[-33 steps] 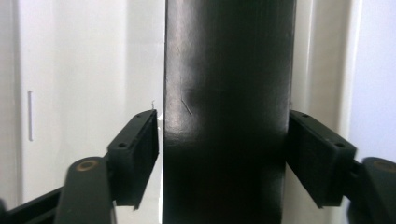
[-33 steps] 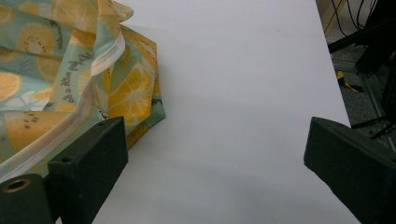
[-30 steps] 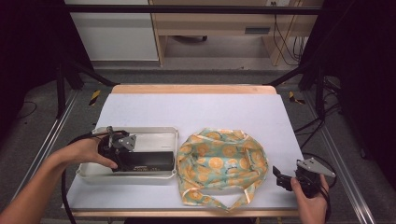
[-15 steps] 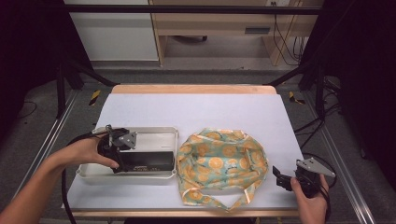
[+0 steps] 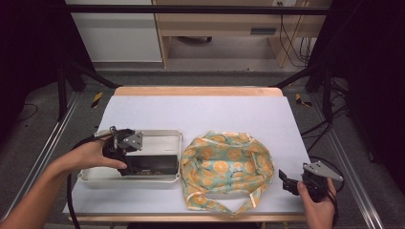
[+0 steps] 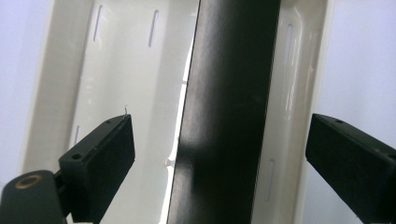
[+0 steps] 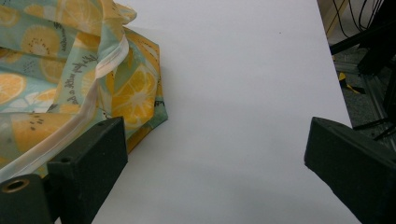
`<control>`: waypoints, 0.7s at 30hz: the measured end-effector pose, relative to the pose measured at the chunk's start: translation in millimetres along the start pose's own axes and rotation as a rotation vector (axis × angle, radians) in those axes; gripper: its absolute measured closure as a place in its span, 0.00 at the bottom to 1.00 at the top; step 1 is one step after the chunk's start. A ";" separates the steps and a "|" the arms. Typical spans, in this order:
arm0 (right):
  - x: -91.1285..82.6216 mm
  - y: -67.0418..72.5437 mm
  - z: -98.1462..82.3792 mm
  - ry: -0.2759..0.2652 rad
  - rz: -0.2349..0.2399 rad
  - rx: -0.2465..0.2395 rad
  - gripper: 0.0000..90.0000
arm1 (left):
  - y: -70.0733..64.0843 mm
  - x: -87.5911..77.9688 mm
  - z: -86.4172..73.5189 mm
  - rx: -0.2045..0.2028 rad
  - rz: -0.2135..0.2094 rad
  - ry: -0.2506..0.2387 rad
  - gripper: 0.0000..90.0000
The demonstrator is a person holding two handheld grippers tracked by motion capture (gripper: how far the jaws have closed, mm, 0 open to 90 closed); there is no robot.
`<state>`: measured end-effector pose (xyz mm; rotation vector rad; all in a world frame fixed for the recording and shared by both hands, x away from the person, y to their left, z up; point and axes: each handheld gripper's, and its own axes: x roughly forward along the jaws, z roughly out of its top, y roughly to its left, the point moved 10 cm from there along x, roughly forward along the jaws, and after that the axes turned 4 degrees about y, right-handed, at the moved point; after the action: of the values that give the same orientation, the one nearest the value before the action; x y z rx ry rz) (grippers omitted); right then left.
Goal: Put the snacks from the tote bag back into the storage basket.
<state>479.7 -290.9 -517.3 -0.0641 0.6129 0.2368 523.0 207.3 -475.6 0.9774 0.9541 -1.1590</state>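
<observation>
High view: black box [image 5: 152, 165] lengthwise along tray [image 5: 157, 137]

Between your left jaws you see a matt black box [image 6: 224, 116] with fine-grained surface inside a glossy white plastic tray [image 6: 116, 70], and beside your right jaws lies soft printed cloth bag [image 7: 70, 70] on smooth white table cover [image 7: 233, 93].

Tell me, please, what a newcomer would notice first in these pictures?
Probably the orange-slice patterned cloth bag, lying crumpled on the near middle of the white table. Left of it, a white tray holds a long black box, over which the left gripper stands, jaws wide open, having just been opening.
</observation>
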 end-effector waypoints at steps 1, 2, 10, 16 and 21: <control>0.0 0.0 0.0 0.000 0.000 0.000 0.07 | 0.0 0.0 0.0 0.000 0.000 0.000 0.09; 0.0 0.2 0.0 0.000 0.000 0.000 0.07 | -1.2 -0.5 2.8 0.003 0.003 -0.006 0.09; -0.2 0.0 0.2 -0.001 0.001 0.000 0.07 | -3.9 -3.1 13.1 0.007 0.016 -0.014 0.09; -0.1 -0.6 0.4 -0.003 -0.001 -0.004 0.07 | -4.1 -4.3 24.1 -0.017 0.037 -0.039 0.09; -0.2 -0.5 0.4 -0.003 -0.001 -0.004 0.07 | -6.5 -5.7 33.9 -0.041 0.050 -0.063 0.09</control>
<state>479.9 -291.3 -516.9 -0.0675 0.6091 0.2374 518.8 175.8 -461.0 0.9214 0.8950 -1.1176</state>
